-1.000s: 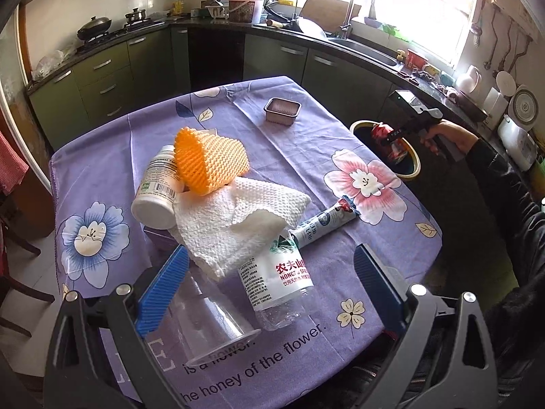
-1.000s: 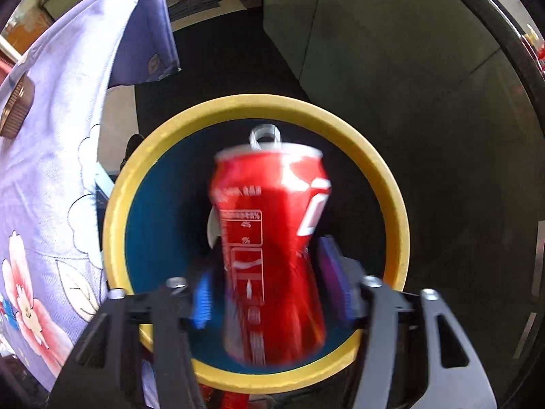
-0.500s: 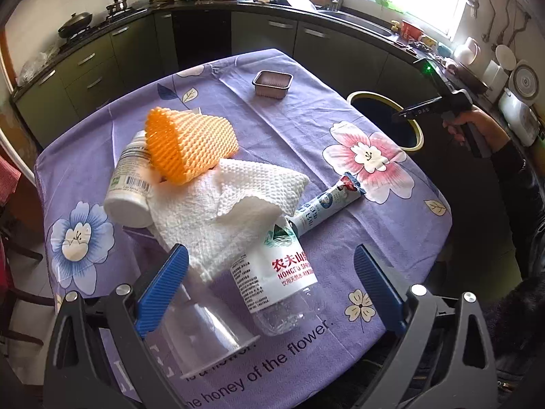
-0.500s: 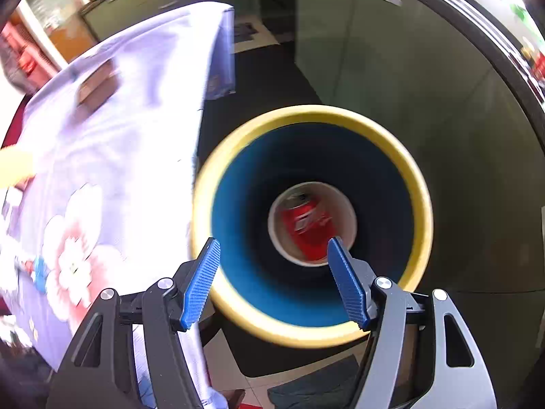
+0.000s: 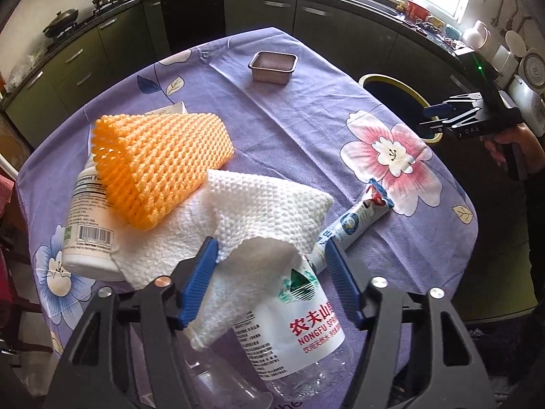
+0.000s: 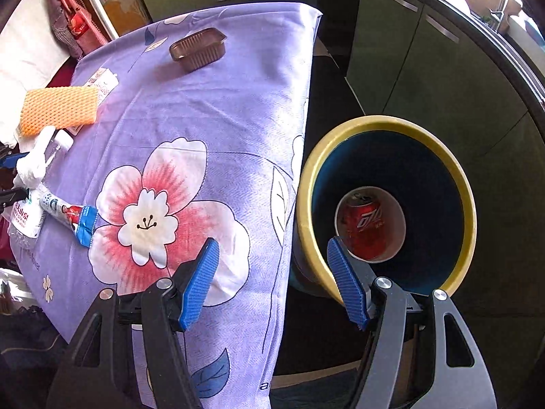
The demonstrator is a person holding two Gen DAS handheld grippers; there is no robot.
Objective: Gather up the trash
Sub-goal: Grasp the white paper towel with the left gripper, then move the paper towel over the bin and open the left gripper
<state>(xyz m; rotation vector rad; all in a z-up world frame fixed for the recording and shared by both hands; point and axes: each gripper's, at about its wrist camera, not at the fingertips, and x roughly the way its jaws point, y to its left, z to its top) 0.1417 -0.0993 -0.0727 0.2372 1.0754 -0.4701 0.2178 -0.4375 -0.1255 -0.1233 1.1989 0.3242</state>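
Note:
My left gripper (image 5: pixel 272 283) is open, its fingers either side of a clear water bottle (image 5: pixel 299 320) half covered by a white paper towel (image 5: pixel 252 214). An orange foam net (image 5: pixel 160 167), a white pill bottle (image 5: pixel 87 225) and a toothpaste tube (image 5: pixel 354 218) lie around it. My right gripper (image 6: pixel 272 279) is open and empty above the table edge, beside the yellow-rimmed blue bin (image 6: pixel 453 177). A red can (image 6: pixel 366 225) lies at the bin's bottom. The right gripper also shows in the left wrist view (image 5: pixel 442 116).
A small brown plastic tray (image 5: pixel 272 66) sits at the table's far side, also in the right wrist view (image 6: pixel 197 49). The purple flowered tablecloth (image 6: pixel 204 119) hangs over the edge next to the bin. Dark kitchen cabinets (image 5: pixel 340 24) ring the table.
The red can left my right gripper and dropped into the bin. My right gripper then swung back toward the table. My left gripper moved forward and narrowed around the bottle and towel.

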